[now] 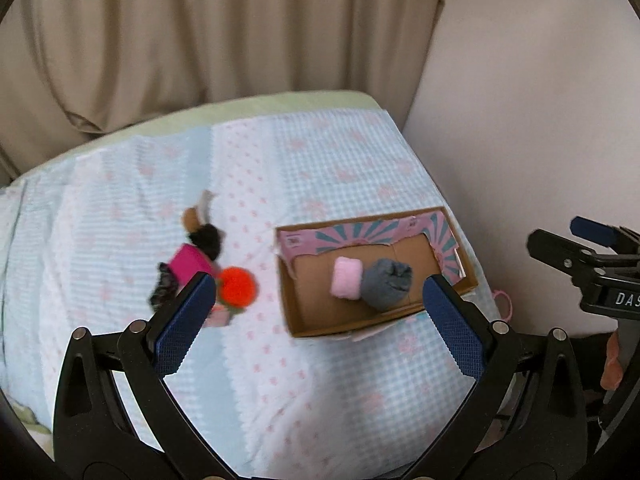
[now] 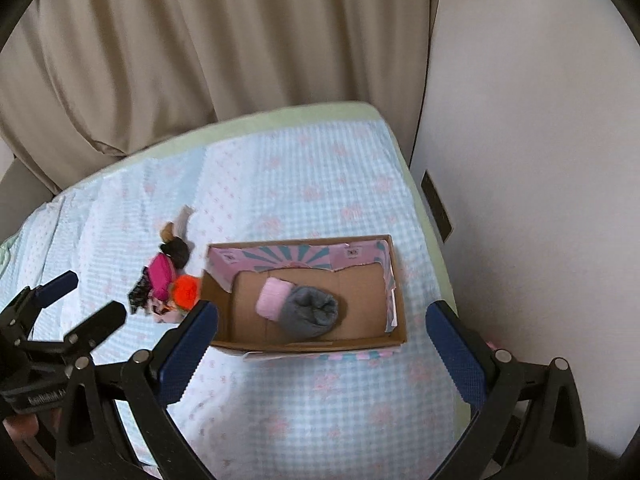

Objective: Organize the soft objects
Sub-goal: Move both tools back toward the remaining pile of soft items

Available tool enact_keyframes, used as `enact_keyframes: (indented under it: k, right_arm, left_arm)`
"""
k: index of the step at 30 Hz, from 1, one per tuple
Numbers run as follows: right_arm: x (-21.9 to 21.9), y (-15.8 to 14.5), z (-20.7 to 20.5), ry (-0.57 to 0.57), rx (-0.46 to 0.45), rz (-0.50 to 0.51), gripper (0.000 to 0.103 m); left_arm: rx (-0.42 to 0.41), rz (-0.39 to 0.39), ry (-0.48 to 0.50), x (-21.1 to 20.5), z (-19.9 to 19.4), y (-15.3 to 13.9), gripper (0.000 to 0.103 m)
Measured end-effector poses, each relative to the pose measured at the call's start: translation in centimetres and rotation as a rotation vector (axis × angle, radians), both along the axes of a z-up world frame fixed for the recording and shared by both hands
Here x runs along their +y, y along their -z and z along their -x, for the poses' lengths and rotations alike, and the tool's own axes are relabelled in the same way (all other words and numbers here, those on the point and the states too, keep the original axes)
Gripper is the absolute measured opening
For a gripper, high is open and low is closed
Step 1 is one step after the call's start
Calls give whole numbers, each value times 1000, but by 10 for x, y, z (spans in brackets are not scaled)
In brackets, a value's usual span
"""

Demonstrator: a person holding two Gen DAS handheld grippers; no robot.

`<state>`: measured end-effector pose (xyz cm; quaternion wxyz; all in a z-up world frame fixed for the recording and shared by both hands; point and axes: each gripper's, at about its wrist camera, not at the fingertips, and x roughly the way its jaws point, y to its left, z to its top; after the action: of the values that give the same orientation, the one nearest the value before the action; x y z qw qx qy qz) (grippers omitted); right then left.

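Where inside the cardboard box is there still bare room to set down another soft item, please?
In the cardboard box, bare floor lies right of the grey roll, toward the right wall, and left of the pink roll. The middle is crowded: the two rolls touch.

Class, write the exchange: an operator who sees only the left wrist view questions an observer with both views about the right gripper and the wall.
Operator: Is the right gripper holding anything?
Observer: No. The right gripper is open and empty, and the open brown cardboard box shows between its fingers.
Operator: Is anything mounted on the wall?
Observer: Yes. A dark rectangular plate sits on the pale wall, right of the box.
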<state>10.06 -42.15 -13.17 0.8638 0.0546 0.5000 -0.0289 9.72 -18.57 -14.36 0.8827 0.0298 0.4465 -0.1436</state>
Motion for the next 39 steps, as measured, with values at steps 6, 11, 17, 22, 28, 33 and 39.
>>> enact_keyframes:
  k: [6,11,17,22,28,33,39]
  right_arm:
    - [34,-33,34,18,-62,-8,103]
    - [68,-51,48,5,-106,-3,103]
    - [118,-55,51,-39,-146,-16,103]
    - [165,-37,44,-69,-151,-42,103]
    - [217,3,24,-59,-126,-74,103]
    - [255,46,-2,-20,-109,-107,103]
    - [291,102,-38,-36,-118,-64,103]
  left_arm:
    - [-61,12,-46,54,30,-33,103]
    - [-85,27,-78,97,46,-44,103]
    - [-79,35,-121,155,45,-37,103]
    - [-46,34,-149,206,29,-21,103]
    - [-2,47,-141,256,-9,16,103]
    - [41,65,-117,284,-50,62,103]
    - [100,95,-83,299,-97,127,102]
